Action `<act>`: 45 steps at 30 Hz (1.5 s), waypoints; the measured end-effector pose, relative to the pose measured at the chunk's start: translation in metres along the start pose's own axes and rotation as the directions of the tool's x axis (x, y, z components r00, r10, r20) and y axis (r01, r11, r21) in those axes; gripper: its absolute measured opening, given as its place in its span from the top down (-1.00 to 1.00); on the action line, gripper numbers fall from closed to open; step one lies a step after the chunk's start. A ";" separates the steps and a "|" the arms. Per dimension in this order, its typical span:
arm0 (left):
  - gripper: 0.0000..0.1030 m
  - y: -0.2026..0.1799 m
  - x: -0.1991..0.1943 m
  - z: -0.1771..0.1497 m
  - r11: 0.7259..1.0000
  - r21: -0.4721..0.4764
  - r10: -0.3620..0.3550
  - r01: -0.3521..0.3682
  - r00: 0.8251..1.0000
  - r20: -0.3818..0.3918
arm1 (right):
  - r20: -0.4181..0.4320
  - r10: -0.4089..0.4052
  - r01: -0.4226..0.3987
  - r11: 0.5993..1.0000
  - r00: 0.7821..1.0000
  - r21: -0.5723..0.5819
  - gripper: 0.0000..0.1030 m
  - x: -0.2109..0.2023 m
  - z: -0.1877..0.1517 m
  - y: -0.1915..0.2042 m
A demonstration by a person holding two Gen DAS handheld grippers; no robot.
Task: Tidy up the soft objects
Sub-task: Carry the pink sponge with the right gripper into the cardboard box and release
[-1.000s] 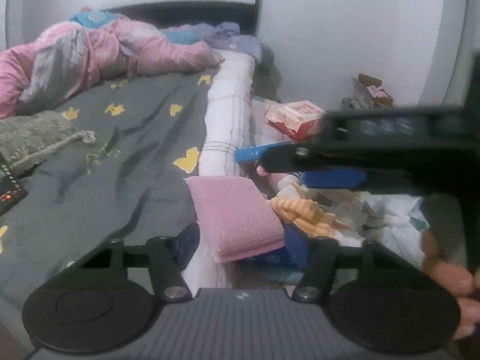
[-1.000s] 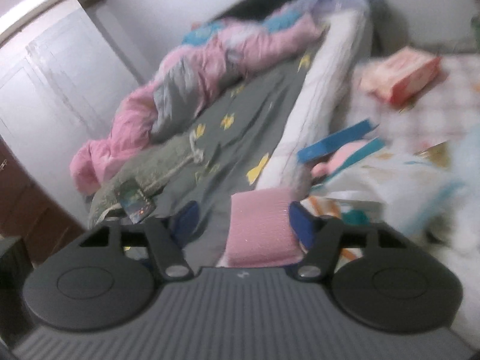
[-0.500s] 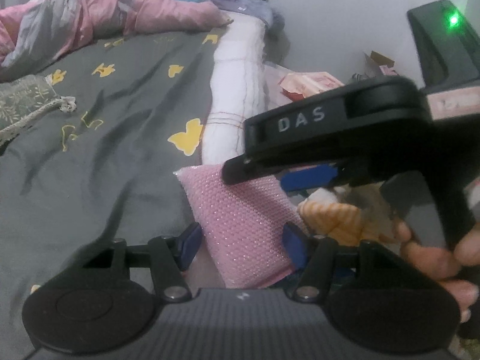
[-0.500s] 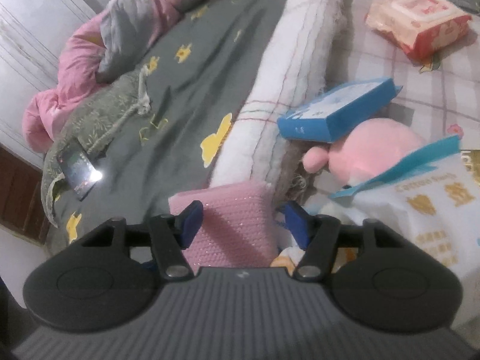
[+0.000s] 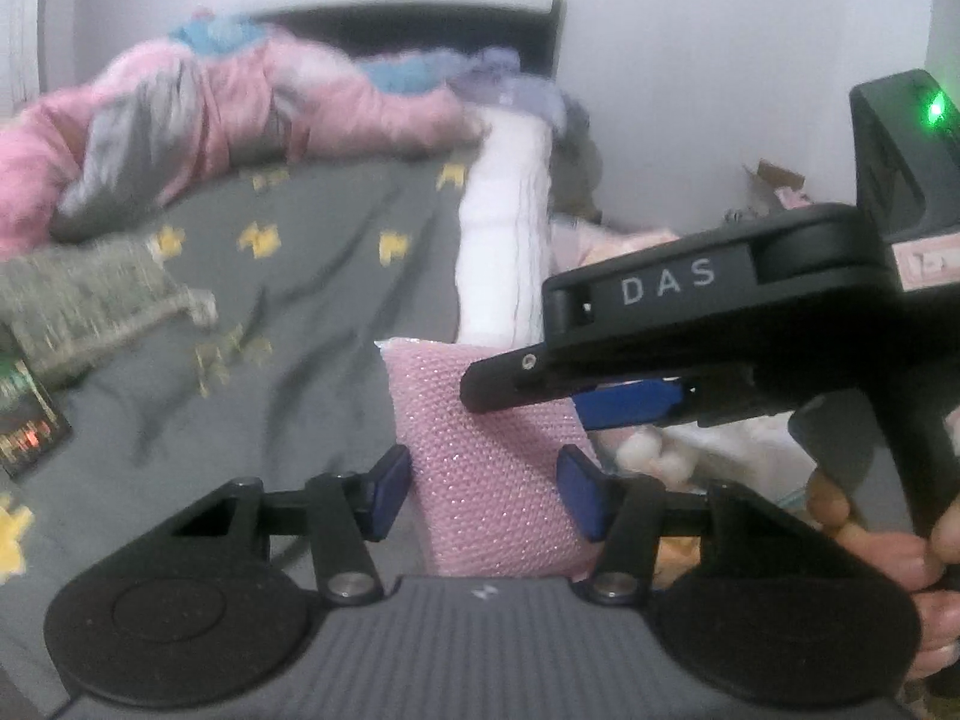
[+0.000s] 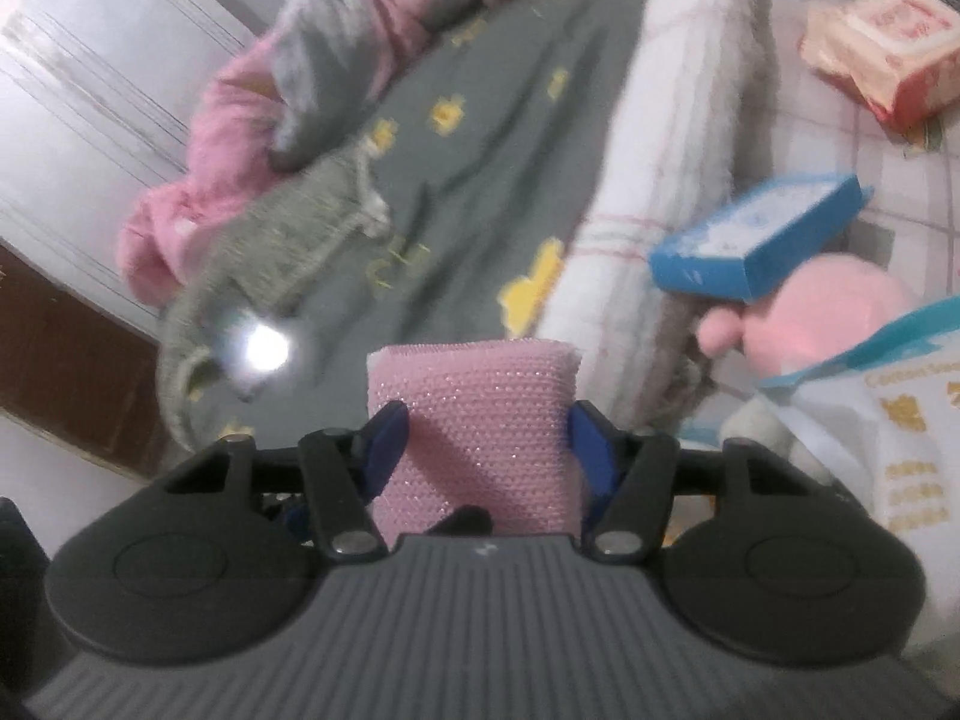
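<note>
A pink knitted sponge (image 5: 492, 450) sits between the blue pads of my left gripper (image 5: 486, 483), which is shut on it. The same sponge (image 6: 474, 420) also sits between the blue pads of my right gripper (image 6: 487, 450), which is shut on it too. The right gripper's black body marked DAS (image 5: 708, 324) crosses the left wrist view from the right, above the sponge. A pink plush toy (image 6: 828, 318) lies on the right, partly under a blue box (image 6: 756, 240).
A grey bedsheet (image 5: 288, 324) with yellow shapes covers the bed. A pink and grey quilt (image 5: 198, 120) is heaped at the headboard. A long white bolster (image 6: 672, 138) runs along the bed. A tissue pack (image 6: 882, 54), a white bag (image 6: 900, 420) and a grey-green cloth (image 6: 288, 246) lie around.
The right gripper has closed onto the pink sponge from above, so both grippers now hold it. Both views have lifted and tilted a little.
</note>
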State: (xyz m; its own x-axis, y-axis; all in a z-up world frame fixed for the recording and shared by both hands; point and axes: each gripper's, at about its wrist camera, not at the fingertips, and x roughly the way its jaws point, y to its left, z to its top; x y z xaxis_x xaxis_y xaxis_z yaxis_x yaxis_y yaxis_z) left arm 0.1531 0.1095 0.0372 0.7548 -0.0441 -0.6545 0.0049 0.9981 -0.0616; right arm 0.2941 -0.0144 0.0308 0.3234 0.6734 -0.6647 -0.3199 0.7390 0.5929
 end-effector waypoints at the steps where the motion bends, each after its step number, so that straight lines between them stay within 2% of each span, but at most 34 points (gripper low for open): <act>1: -0.06 -0.006 -0.007 0.004 1.000 0.009 0.003 -0.003 1.000 0.020 | 0.022 0.014 -0.014 1.000 1.000 -0.003 -0.12 -0.012 0.001 0.004; 6: -0.07 -0.049 -0.038 0.024 0.997 0.068 -0.033 0.026 0.994 0.108 | 0.147 0.052 -0.049 0.999 0.988 -0.021 -0.12 -0.082 0.001 0.010; 10: -0.08 -0.106 -0.043 0.039 0.983 0.139 -0.135 0.118 0.983 0.122 | 0.250 0.017 -0.023 1.000 0.968 0.021 -0.15 -0.148 -0.005 -0.017; 15: -0.08 -0.196 -0.018 0.056 0.933 0.234 -0.293 0.274 0.955 0.051 | 0.351 -0.091 0.046 0.990 0.932 0.136 -0.15 -0.239 -0.023 -0.085; 19: -0.08 -0.271 0.022 0.068 0.874 0.274 -0.399 0.402 0.915 -0.069 | 0.383 -0.202 0.108 0.961 0.901 0.254 -0.15 -0.297 -0.038 -0.153; 21: -0.08 -0.301 0.043 0.071 0.852 0.282 -0.423 0.441 0.897 -0.127 | 0.381 -0.248 0.129 0.941 0.891 0.312 -0.15 -0.319 -0.039 -0.187; 24: -0.08 -0.343 0.072 0.072 0.829 0.324 -0.416 0.457 0.889 -0.190 | 0.350 -0.271 0.113 0.905 0.897 0.410 -0.15 -0.340 -0.040 -0.247; 28: -0.09 -0.381 0.112 0.068 0.811 0.333 -0.397 0.482 0.870 -0.294 | 0.304 -0.281 0.099 0.861 0.910 0.500 -0.17 -0.341 -0.043 -0.307; 31: -0.09 -0.395 0.137 0.063 0.810 0.355 -0.360 0.467 0.873 -0.329 | 0.274 -0.266 0.078 0.833 0.924 0.548 -0.17 -0.330 -0.042 -0.348; 36: -0.13 -0.402 0.144 0.056 0.811 0.353 -0.346 0.466 0.870 -0.352 | 0.226 -0.217 0.027 0.775 0.950 0.632 -0.16 -0.296 -0.043 -0.405; 39: -0.13 -0.397 0.144 0.058 0.814 0.343 -0.356 0.468 0.870 -0.342 | 0.205 -0.232 0.043 0.755 0.951 0.654 -0.16 -0.282 -0.050 -0.418; 45: -0.18 -0.377 0.125 0.066 0.819 0.349 -0.365 0.455 0.883 -0.295 | 0.155 -0.277 0.102 0.728 0.948 0.678 -0.12 -0.267 -0.062 -0.427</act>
State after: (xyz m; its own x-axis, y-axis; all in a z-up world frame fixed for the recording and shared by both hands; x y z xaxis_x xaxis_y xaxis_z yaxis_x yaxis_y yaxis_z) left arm 0.2893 -0.2690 0.0285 0.4715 -0.4156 -0.7778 0.5762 0.8129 -0.0851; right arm 0.2892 -0.5109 -0.0726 0.5338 0.4367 -0.7242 0.4043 0.6204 0.6721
